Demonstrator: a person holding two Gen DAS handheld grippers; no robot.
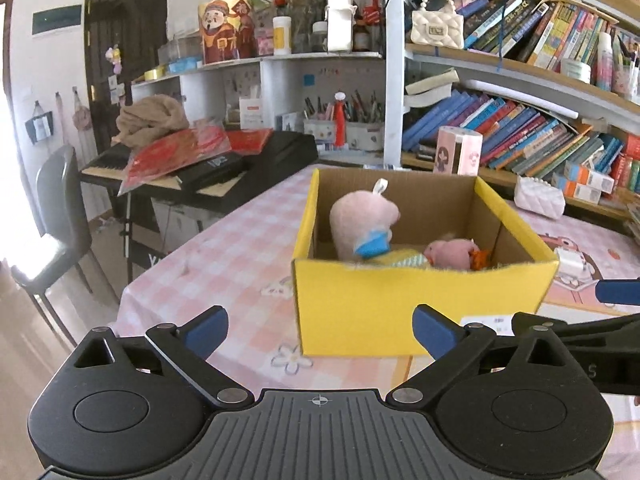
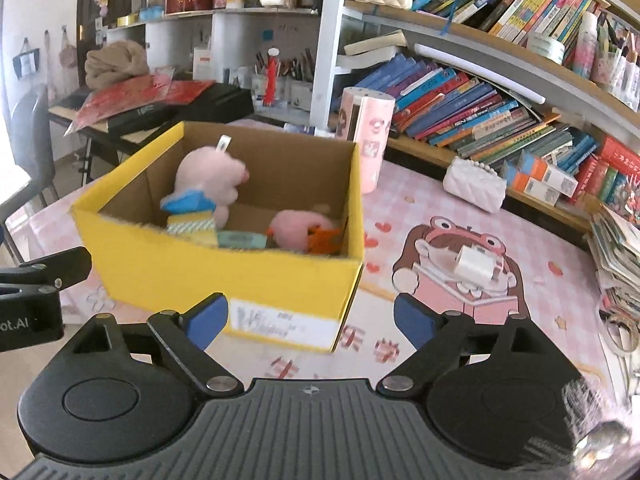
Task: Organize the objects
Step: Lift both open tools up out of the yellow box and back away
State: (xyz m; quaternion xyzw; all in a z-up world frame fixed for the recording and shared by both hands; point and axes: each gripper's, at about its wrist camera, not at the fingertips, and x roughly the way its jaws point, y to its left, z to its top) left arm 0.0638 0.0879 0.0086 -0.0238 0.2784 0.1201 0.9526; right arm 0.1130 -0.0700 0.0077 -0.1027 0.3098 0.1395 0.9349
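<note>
Right wrist view: right gripper hangs with jaws spread wide and empty, low before the yellow cardboard box. Left gripper likewise gapes, holding nothing. Inside the box sit a tall pink plush pig and a smaller pink plush toy. Next candidate, probably the small white plastic charger block on the pink cartoon tablecloth: approach from above, straddle it squarely, pinch gently.
</note>
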